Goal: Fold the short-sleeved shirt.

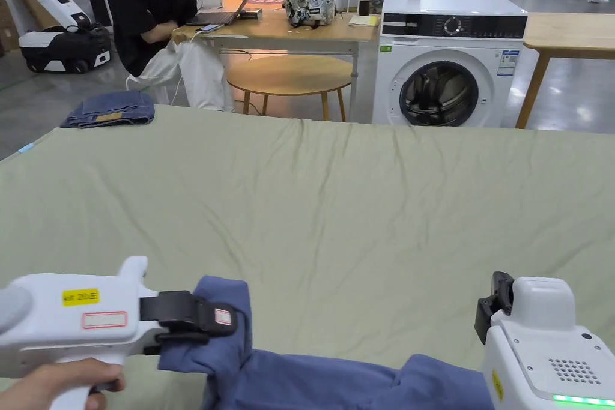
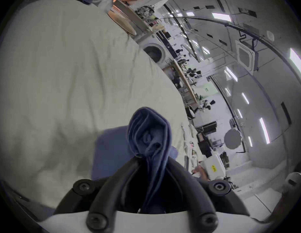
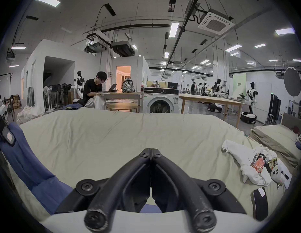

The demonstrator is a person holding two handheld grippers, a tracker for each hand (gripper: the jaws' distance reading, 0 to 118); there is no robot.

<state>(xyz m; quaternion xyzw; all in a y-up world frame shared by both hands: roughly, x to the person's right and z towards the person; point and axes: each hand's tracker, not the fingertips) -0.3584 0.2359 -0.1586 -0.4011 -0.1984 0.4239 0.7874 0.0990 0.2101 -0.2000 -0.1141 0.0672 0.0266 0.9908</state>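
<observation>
- The shirt (image 1: 336, 384) lies at the near edge of the bed (image 1: 360, 201), between the two grippers; one bunched end is raised off the sheet in the left gripper (image 2: 152, 159), at the near left
- The right gripper (image 3: 151, 151) is at the near right, above the sheet, jaws together on nothing
- Folded jeans (image 1: 109, 110) lie on the bed's far left corner
- A crumpled white garment (image 3: 247, 162) lies on the bed right of the right gripper
- Beyond the far edge: a washing machine (image 1: 447, 63) to the right; a round table (image 1: 291, 75) left of it, under a desk (image 1: 288, 30); a seated person (image 1: 162, 15) at the desk's left end
</observation>
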